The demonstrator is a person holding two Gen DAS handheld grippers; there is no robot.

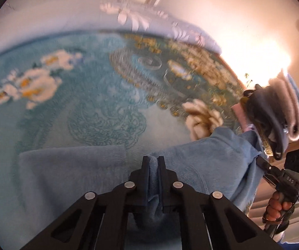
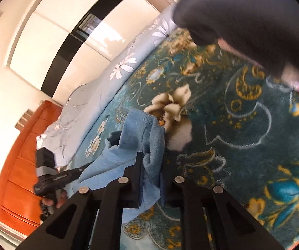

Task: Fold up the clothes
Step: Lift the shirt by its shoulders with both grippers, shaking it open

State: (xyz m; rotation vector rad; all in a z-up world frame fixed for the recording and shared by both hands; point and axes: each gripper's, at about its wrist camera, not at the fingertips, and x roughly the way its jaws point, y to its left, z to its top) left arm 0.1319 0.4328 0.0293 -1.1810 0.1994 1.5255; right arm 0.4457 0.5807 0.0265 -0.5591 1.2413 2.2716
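1. Light-blue fleece garment (image 1: pixel 207 166) hangs bunched between the two tools, above a teal floral blanket (image 1: pixel 82 95); what kind of clothing it is cannot be told from these folds.
2. Much of the left wrist view is motion-blurred, so the blanket's pattern smears and the garment's far edge is soft.
3. A flat, paler blue patch of fleece (image 1: pixel 70 173) lies on the blanket at lower left; whether it belongs to the same garment is unclear.
4. A dark padded shape (image 2: pixel 249 20) blocks the upper right of the right wrist view, and I cannot make out what it is.
5. The left gripper (image 1: pixel 153 160) has its fingers pressed close, pinching a fold of the fleece that runs straight up between them.
6. The right gripper (image 2: pixel 151 162) pinches another bunch of the same cloth (image 2: pixel 141 133), which rises ahead of the fingertips and drapes away to the left.
7. Seen from the left wrist camera, the right tool's handle (image 1: pixel 286 181) sits at the garment's right edge, gripped by a bare hand (image 1: pixel 277 206).
8. A pale flowered quilt (image 2: pixel 99 87) borders the blanket, with an orange wooden door (image 2: pixel 22 166) beyond.
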